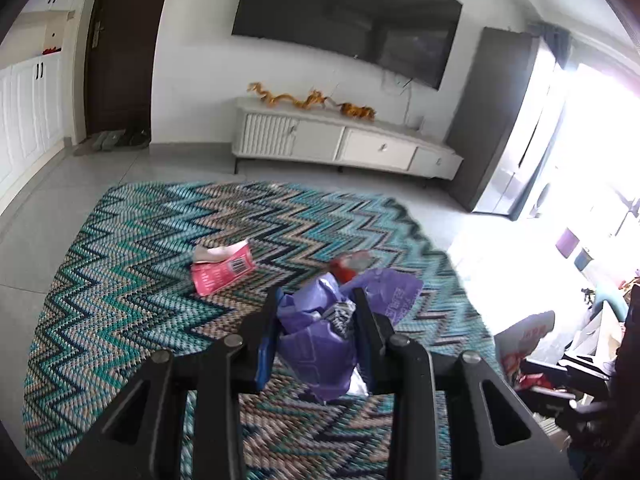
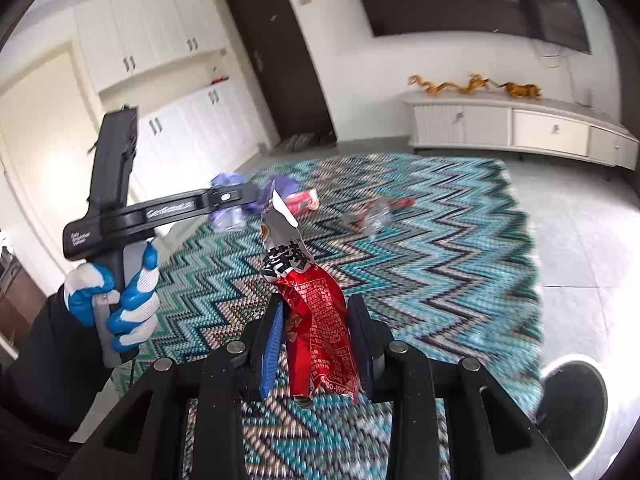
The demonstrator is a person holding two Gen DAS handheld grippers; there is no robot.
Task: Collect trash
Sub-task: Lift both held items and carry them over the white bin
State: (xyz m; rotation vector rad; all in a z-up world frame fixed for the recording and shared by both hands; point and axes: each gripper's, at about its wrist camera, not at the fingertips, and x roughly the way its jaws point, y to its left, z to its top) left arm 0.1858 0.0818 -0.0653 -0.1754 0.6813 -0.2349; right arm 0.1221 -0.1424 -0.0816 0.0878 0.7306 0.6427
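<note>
In the left wrist view my left gripper [image 1: 316,296] is shut on a crumpled purple plastic bag [image 1: 320,344], held above the zigzag rug [image 1: 132,280]. My right gripper [image 2: 316,300] is shut on a red and silver snack wrapper [image 2: 320,332] that sticks up between its pads. The right wrist view also shows the left gripper [image 2: 256,194] from the side, in a blue and white gloved hand [image 2: 124,304], with the purple bag [image 2: 228,204] hanging from it. On the rug lie a pink box [image 1: 222,268] and a red and clear wrapper [image 1: 350,266].
A white TV cabinet [image 1: 344,144] stands against the far wall under a wall TV [image 1: 344,20]. A dark door [image 1: 120,48] and white cupboards [image 1: 28,112] are at the left. Bags and clutter [image 1: 552,360] lie at the right. A dark round thing with a white rim [image 2: 572,396] sits on the tiles.
</note>
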